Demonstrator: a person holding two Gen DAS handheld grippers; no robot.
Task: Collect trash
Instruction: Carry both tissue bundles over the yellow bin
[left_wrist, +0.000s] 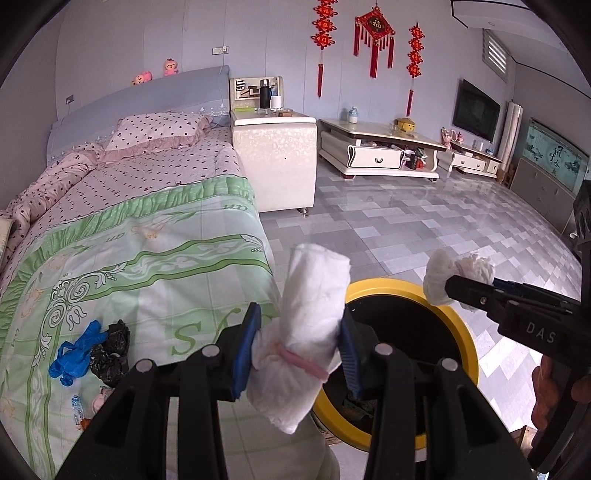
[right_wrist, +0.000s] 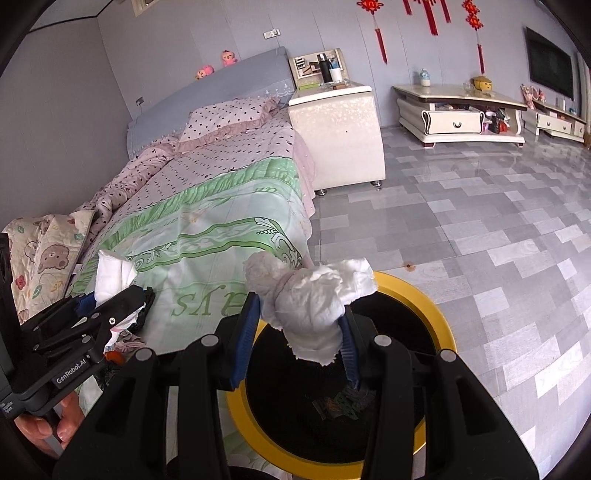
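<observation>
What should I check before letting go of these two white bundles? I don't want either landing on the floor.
1. Left gripper shut on the rolled white bundle tied with a pink band: ok.
2. Right gripper shut on the crumpled white tissue wad: ok.
3. Right wad over the mouth of the yellow-rimmed black bin: ok.
4. Left bundle over the bin mouth: not ok, it hangs at the rim beside the bed.
5. Room left in the bin: ok, only some scraps at the bottom.
6. Trash remaining on the green patterned bedspread: not ok, a blue glove and a black crumpled bag lie there.
</observation>
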